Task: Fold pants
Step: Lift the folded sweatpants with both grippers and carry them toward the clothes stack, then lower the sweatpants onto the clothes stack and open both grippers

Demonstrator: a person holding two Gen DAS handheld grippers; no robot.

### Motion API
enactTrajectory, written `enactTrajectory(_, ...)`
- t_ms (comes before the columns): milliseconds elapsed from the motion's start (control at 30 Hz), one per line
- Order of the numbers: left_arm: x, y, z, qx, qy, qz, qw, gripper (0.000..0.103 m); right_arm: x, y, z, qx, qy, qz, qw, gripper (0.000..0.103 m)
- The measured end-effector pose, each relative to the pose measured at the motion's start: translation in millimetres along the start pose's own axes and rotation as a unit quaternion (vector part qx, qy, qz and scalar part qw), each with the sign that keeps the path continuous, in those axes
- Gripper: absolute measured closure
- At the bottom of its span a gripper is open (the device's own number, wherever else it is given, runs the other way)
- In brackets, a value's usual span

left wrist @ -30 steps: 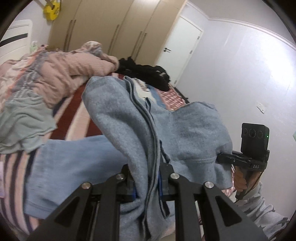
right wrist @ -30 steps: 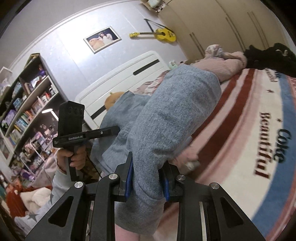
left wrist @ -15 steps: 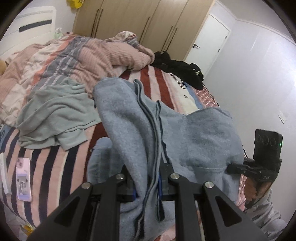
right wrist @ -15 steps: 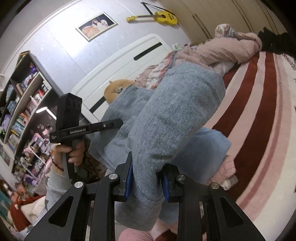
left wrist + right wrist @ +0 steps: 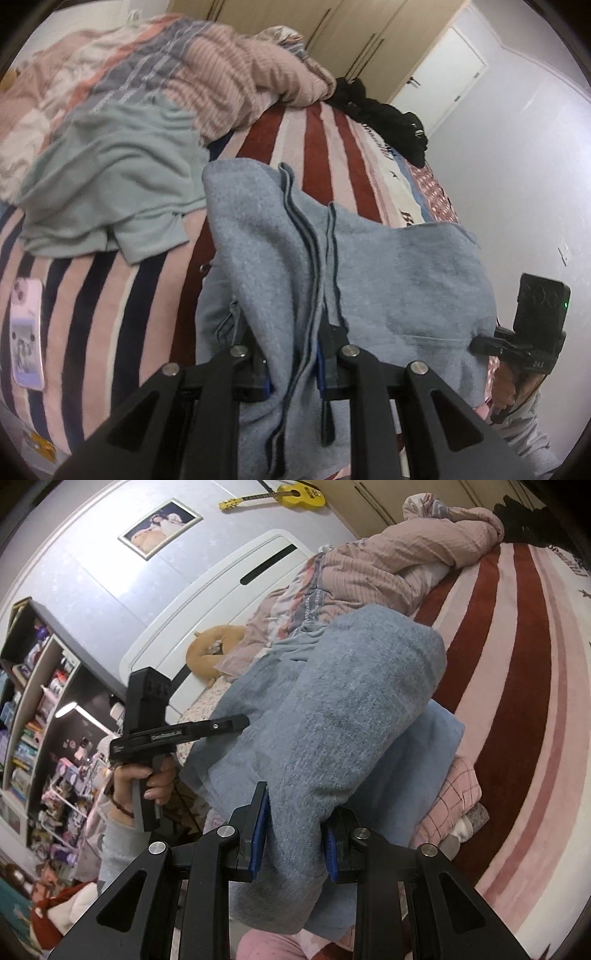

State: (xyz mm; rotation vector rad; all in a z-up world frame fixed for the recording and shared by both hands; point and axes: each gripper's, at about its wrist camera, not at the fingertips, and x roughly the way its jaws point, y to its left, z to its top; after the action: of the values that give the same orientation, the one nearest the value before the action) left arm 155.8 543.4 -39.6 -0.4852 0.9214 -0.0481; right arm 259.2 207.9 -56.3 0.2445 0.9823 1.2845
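Left wrist view: left gripper (image 5: 293, 363) fingers clamped on a bunched edge of the grey-blue pants (image 5: 388, 280), dark side stripes running between them. Pants hang over the striped bed (image 5: 122, 302); mint garment (image 5: 110, 192) beside, phone (image 5: 26, 332) near bed edge.

Right wrist view: right gripper (image 5: 293, 836) fingers pinch a thick fold of the pants (image 5: 351, 716), held above the bed (image 5: 524, 709).
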Motion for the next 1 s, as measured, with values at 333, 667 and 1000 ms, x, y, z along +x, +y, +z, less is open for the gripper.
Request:
enactTrajectory(333, 27.9, 14.2, -12.0, -0.026, 0.021, 0.018, 0.9993, 0.08, 8.5, -22.4, -16.2, 0.023, 0.018, -0.031, 0.999, 0.084)
enactTrajectory(667, 1.3, 4.5, -14.3, -0.015, 0.001, 0.045, 0.9989, 0.075, 2.2, -14.8, -18.9, 0.013, 0.026, -0.04, 0.999, 0.077)
enactTrajectory(1000, -39.0, -37.0, -11.7, 0.039, -0.056, 0.014, 0.9976, 0.062, -55.8, 27.5, -7.1, -0.067, -0.052, -0.085, 0.993, 0.077)
